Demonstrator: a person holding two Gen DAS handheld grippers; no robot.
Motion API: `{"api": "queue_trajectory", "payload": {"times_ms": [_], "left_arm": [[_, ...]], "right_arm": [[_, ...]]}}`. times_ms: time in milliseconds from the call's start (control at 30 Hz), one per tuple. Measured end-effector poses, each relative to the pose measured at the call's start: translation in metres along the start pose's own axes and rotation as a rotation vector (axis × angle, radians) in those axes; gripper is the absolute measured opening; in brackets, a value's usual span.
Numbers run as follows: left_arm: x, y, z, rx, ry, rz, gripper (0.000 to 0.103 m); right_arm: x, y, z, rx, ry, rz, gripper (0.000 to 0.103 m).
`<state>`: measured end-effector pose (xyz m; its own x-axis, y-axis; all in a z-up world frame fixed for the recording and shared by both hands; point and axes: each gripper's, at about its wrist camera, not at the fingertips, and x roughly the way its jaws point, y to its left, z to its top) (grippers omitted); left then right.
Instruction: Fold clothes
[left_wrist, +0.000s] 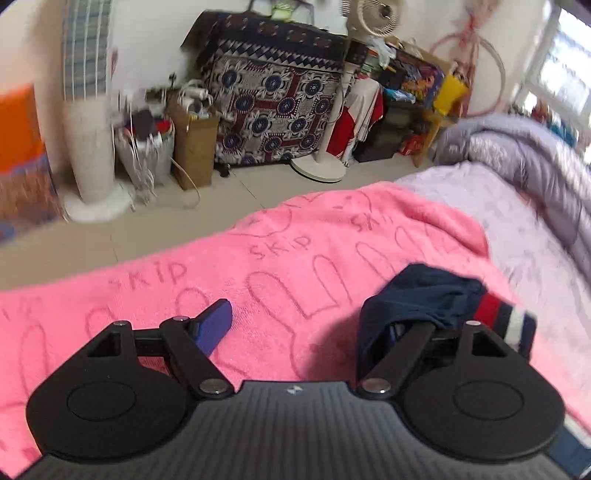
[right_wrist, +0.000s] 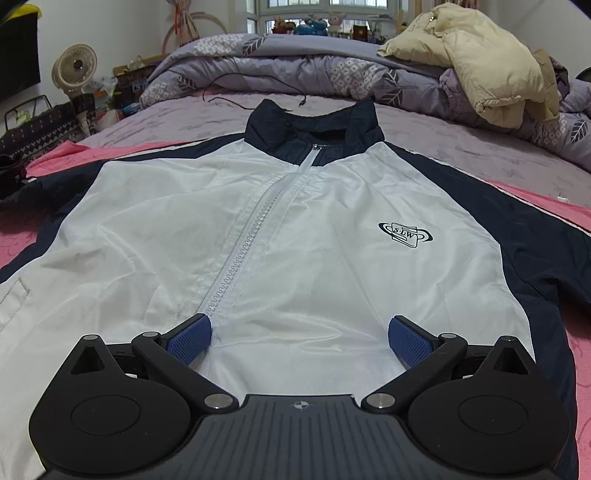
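Observation:
A white and navy zip jacket (right_wrist: 295, 236) lies front up, spread flat on a pink towel (right_wrist: 576, 221) on the bed. My right gripper (right_wrist: 299, 332) is open, low over the jacket's lower front, one finger beside the zipper (right_wrist: 236, 254). In the left wrist view my left gripper (left_wrist: 310, 325) is open. The jacket's navy sleeve end (left_wrist: 424, 295), with a red and white striped cuff (left_wrist: 506, 321), is draped over its right finger and hides the pad. The left finger (left_wrist: 214, 325) is bare over the pink towel (left_wrist: 221, 273).
A rolled lilac duvet (right_wrist: 295, 66) and a cream puffer jacket (right_wrist: 480, 55) lie at the bed's far end. A black cord (right_wrist: 236, 99) lies behind the collar. Beside the bed are a standing fan (left_wrist: 332, 110), a patterned covered box (left_wrist: 277, 103) and bags.

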<state>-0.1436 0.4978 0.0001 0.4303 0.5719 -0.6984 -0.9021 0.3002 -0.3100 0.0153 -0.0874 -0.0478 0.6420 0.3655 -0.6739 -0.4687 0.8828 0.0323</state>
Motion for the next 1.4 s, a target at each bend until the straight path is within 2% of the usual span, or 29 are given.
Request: {"api": "queue_trajectory", "payload": {"times_ms": [167,333,533,600,700,1067,1133,1267,1400], "left_arm": [[-0.006,0.042,0.005,-0.173,0.041,-0.154,0.08],[-0.005,0.065,0.015,-0.317,0.092,-0.222,0.079],[0.004,0.085,0.022,-0.437,0.166,-0.278,0.078],[0.007,0.086,0.023,-0.45,0.177,-0.283,0.077],[0.005,0.082,0.024,-0.386,0.167,-0.253,0.072],[-0.011,-0.001,0.007,0.211,0.086,0.017,0.072],[-0.013,-0.012,0.002,0.258,0.08,0.028,0.072],[-0.018,-0.023,-0.003,0.265,0.09,-0.037,0.072],[-0.027,-0.037,-0.01,0.342,0.079,-0.049,0.072]], "right_arm": [[0.0,-0.001,0.0,0.0,0.0,0.001,0.103],[0.001,-0.001,0.0,0.001,0.0,0.0,0.103],[0.001,-0.001,0.0,0.002,0.0,0.0,0.103],[0.001,-0.001,0.0,0.002,0.0,0.0,0.103],[0.0,-0.001,0.0,0.001,-0.001,0.0,0.103],[-0.001,0.0,0.0,0.002,-0.001,-0.003,0.103],[-0.001,0.001,0.0,0.002,-0.001,-0.004,0.103],[-0.002,0.001,0.0,0.002,-0.001,-0.005,0.103],[-0.002,0.001,0.001,0.002,-0.001,-0.005,0.103]]}}
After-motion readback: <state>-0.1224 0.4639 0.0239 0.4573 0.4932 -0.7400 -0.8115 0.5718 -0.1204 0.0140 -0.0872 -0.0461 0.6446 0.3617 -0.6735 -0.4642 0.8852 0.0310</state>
